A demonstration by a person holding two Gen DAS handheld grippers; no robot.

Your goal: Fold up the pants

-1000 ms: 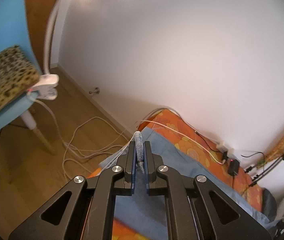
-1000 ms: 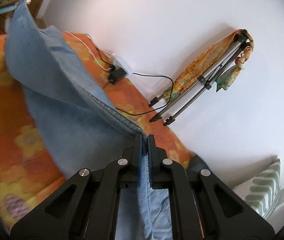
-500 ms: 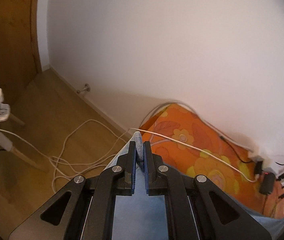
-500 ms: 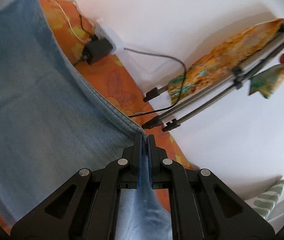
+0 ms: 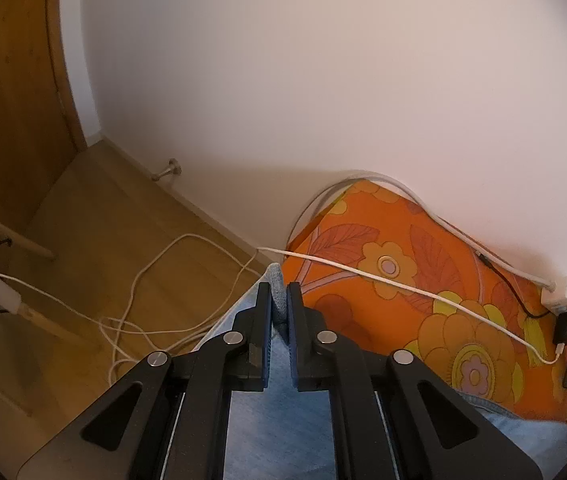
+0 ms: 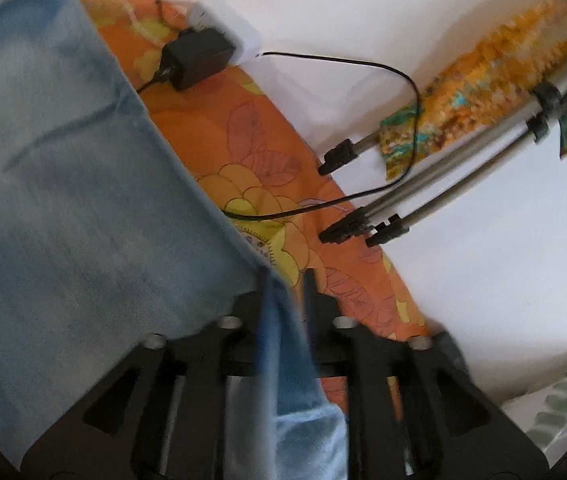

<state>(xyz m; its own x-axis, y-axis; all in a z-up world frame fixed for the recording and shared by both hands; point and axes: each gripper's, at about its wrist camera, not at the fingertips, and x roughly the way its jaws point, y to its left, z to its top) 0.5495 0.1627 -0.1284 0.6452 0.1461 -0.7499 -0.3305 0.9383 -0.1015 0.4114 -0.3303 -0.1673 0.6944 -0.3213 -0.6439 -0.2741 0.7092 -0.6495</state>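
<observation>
Left wrist: left hand-held gripper [image 5: 279, 300] pinches the pants [image 5: 277, 412] hem; right hand-held gripper [image 6: 285, 286], parted, straddles denim.

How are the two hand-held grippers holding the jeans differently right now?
The left hand-held gripper has its jaws pinched tight on a rolled edge of the jeans; the right hand-held gripper shows a wider gap, denim touching only one finger. The left view is sharp, the right view blurred. Both are over the orange floral cover.
</observation>
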